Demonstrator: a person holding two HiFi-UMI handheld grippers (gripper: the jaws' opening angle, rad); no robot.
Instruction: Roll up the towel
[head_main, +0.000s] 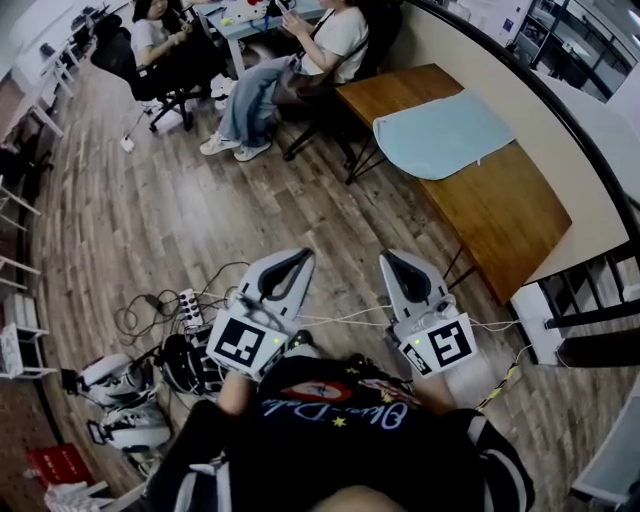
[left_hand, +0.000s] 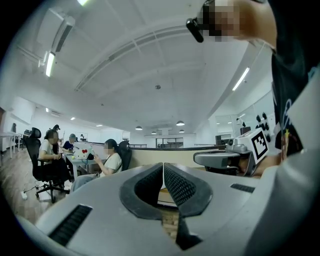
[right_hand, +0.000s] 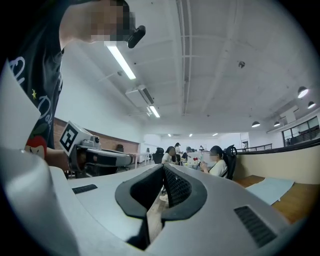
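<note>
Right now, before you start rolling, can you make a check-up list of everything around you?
Surface: wooden table, ahead and to the right, some way off.
Job's things: light blue towel, lying flat and unrolled on the table.
Clutter: nothing seen on the table besides the towel.
Grippers: left claw and right claw are both shut and empty, held level close to the body.
Cables: power strip with tangled cables on the floor at the left.
Surroundings: two people seated beyond the table; white devices on the floor at the left.
</note>
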